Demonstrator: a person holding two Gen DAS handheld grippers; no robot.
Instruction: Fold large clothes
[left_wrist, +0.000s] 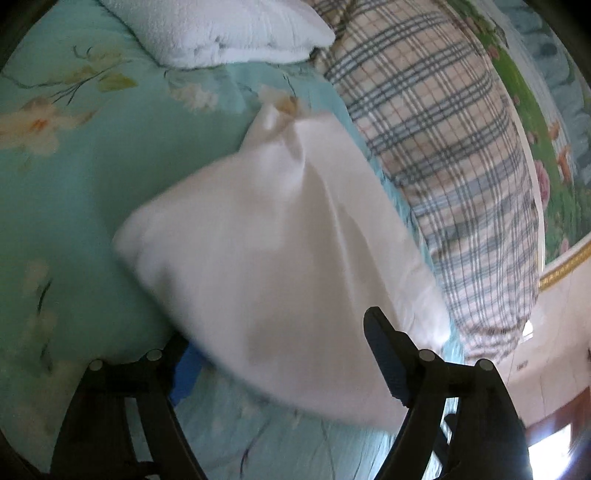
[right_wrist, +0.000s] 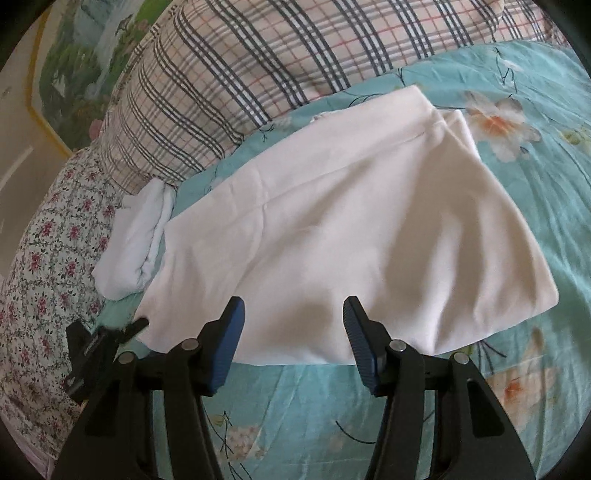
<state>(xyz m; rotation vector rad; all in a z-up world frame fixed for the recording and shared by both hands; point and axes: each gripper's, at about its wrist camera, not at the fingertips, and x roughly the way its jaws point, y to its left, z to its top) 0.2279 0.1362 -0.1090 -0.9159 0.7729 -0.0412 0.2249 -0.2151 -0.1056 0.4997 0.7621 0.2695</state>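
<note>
Turquoise floral bedding (right_wrist: 480, 229) spreads under everything, a plaid quilt (right_wrist: 258, 66) heaped along its far side; the white garment (right_wrist: 332, 229) lies on it, partly folded, edges doubled at the far end. The right gripper (right_wrist: 293, 332) hovers spread wide above the near hem, empty; the left gripper (left_wrist: 273, 354) also stands open, cloth blurred between its fingers. To fold well, I'd pinch both near corners through all layers, lift evenly, and lay the hem squarely onto the far edge.
</note>
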